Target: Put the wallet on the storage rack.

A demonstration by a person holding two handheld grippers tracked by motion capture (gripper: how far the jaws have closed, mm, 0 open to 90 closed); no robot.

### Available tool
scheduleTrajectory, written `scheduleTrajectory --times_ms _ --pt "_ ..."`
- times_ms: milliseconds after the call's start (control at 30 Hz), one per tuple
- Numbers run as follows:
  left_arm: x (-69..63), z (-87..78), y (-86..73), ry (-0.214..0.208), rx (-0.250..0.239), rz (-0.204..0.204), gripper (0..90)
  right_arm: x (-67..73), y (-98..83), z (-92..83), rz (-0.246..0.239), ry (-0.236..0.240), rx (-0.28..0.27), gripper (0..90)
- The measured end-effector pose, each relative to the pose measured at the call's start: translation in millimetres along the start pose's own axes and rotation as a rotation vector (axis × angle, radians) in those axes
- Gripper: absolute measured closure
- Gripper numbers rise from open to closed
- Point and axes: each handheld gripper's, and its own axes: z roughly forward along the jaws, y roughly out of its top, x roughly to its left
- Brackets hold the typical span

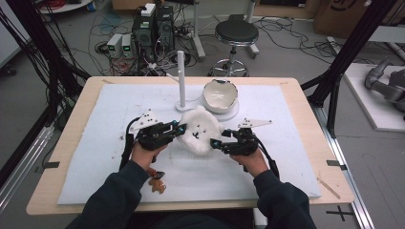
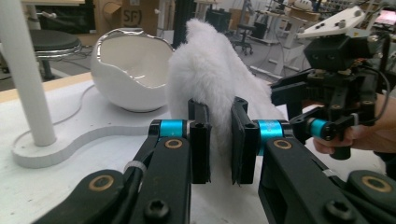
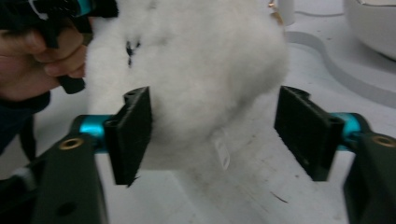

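White plush toy (image 1: 199, 130) between both tongs

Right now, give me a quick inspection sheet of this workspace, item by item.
Surface: white foam mat on a wooden table, a few small specks.
Job's things: white fluffy plush mid-mat; eggshell-shaped bowl on a white base beside a white post.
Clutter: small brown figure near the front edge, by the left forearm.
Grippers: left gripper shut on the plush's edge; right gripper open, jaws either side of the plush.
Cables: a black cable trails from each gripper; a thin white lead runs from the post's base.
Surroundings: stool, computer towers, tangled floor cables.
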Motion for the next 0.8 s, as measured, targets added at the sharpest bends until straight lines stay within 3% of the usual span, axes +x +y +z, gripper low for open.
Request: scheduleTrajectory --times_ms 33,67,100,167,200,300,400,467,500,533,633,700,733,800 --pt "-0.4 1.0 -0.7 0.0 0.01 0.002 80.0 -0.3 0.0 0.1 0.012 0.032 0.001 46.2" --pt "-0.3 1.4 -1.1 -0.001 0.012 -0.004 79.9 -0.3 0.9 -1.8 0.007 0.034 0.008 60.5" --pt "0.6 1.7 -1.6 -0.005 0.02 -0.008 79.8 -0.3 0.9 -1.8 0.007 0.034 0.008 60.5" --pt "1.8 4.6 -4.2 -0.006 0.069 -0.023 79.3 0.3 3.6 -9.2 -0.041 0.007 -0.007 73.7" --pt "2.7 7.1 -6.3 -0.008 0.108 -0.031 79.3 0.3 3.6 -9.2 -0.041 0.007 -0.007 73.7" --pt "3.7 13.8 -12.9 -0.021 0.208 -0.053 76.7 6.0 7.3 -15.1 -0.128 -0.065 -0.003 76.3" --pt "6.4 15.6 -15.7 -0.039 0.277 -0.067 73.0 8.2 9.2 -17.8 -0.164 -0.08 0.001 76.8" --pt "9.7 14.7 -16.5 -0.028 0.309 -0.073 69.8 8.2 10.1 -18.8 -0.179 -0.081 0.0 77.1" --pt "11.6 13.3 -15.5 -0.015 0.303 -0.079 58.7 9.8 12.1 -20.5 -0.216 -0.076 0.014 77.7" --pt "13.4 11.6 -14.0 -0.004 0.289 -0.082 54.8 10.0 12.5 -20.7 -0.226 -0.07 0.017 77.9" --pt "18.9 2.9 -7.5 0.014 0.195 -0.071 47.4 11.5 12.9 -19.0 -0.252 -0.017 0.046 77.9" --pt "20.4 -1.1 -4.8 -0.011 0.132 -0.061 44.3 13.6 12.5 -16.5 -0.26 0.038 0.06 77.9" --pt "20.4 -1.1 -4.8 -0.011 0.132 -0.061 43.1 13.6 12.5 -16.5 -0.26 0.038 0.06 77.9" --pt "20.0 1.6 -6.4 -0.055 0.148 -0.064 43.1 18.9 12.7 -13.1 -0.298 0.079 0.063 77.8"
